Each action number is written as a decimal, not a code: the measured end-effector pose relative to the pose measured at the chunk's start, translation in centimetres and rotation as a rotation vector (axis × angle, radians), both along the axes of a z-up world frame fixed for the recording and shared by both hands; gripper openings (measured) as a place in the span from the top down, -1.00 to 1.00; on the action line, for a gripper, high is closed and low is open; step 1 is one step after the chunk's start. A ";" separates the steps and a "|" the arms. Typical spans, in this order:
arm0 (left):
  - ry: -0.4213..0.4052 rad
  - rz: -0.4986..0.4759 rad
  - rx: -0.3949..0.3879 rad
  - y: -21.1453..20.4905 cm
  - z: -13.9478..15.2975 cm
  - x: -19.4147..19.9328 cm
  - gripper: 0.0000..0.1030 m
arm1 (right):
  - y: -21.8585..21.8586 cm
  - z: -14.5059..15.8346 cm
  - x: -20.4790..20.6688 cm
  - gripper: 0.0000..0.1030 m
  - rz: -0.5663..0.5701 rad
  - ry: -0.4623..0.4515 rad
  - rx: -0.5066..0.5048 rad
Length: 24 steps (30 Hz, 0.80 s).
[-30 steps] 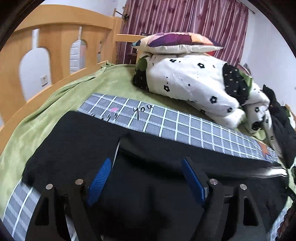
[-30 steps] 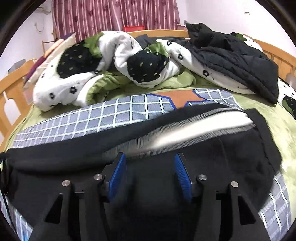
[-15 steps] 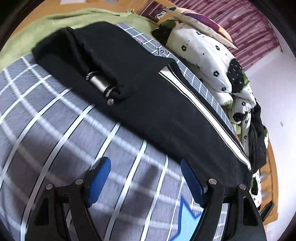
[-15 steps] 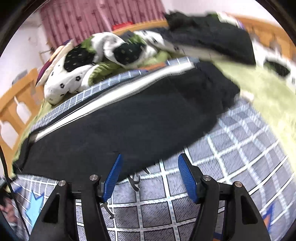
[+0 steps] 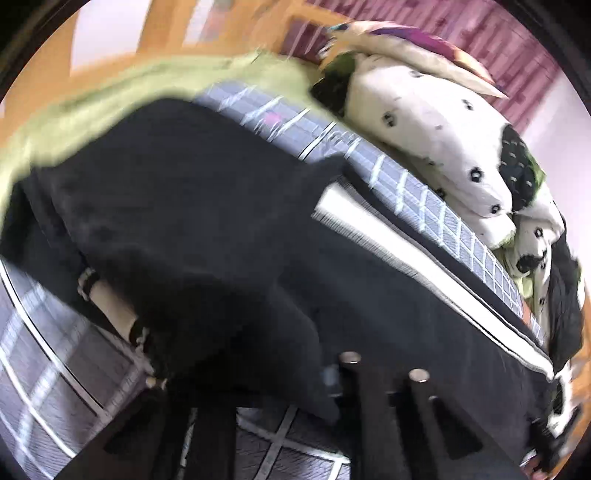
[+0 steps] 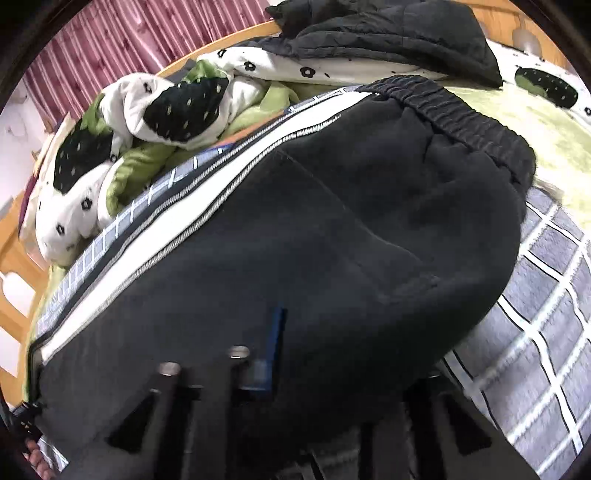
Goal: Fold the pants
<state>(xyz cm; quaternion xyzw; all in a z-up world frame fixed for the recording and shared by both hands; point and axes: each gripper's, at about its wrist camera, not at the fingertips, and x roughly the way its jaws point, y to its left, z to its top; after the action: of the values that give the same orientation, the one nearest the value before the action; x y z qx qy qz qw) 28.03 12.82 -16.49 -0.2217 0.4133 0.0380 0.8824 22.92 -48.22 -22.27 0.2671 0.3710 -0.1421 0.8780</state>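
Black fleece pants with a white side stripe are lying stretched across a grey checked blanket on a bed, their gathered elastic waistband sitting at the far right in the right wrist view. The near edge of the cloth is bunching up over both claws. The right claw, its jaws just closing, is pinching the black fabric, one blue pad peeking out of the fold. The left claw, also just closing, is clamping the hem end, where a drawstring toggle is dangling beside it. Writing on the blanket is blurring beyond reading. Behind, a white flower-print quilt and a dark padded jacket are lying heaped.
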 end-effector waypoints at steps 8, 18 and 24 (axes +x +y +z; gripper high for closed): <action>-0.083 -0.139 0.016 -0.3 7.4 -8.6 0.77 | 0.7 10.6 -6.6 0.80 0.081 -0.131 -0.068; -0.001 -0.229 0.250 -3.2 1.0 -19.8 0.70 | -0.9 5.1 -18.9 0.75 0.191 0.049 -0.107; 0.018 -0.162 0.210 -0.8 1.3 -22.2 -0.29 | -2.2 1.8 -23.1 0.06 0.087 0.013 -0.033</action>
<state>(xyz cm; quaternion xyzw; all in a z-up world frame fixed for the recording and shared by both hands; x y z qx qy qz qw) 5.86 12.01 -15.22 -0.0939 0.4315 0.0116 0.8971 -0.14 -50.41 -20.52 0.2354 0.3853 -0.1116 0.8853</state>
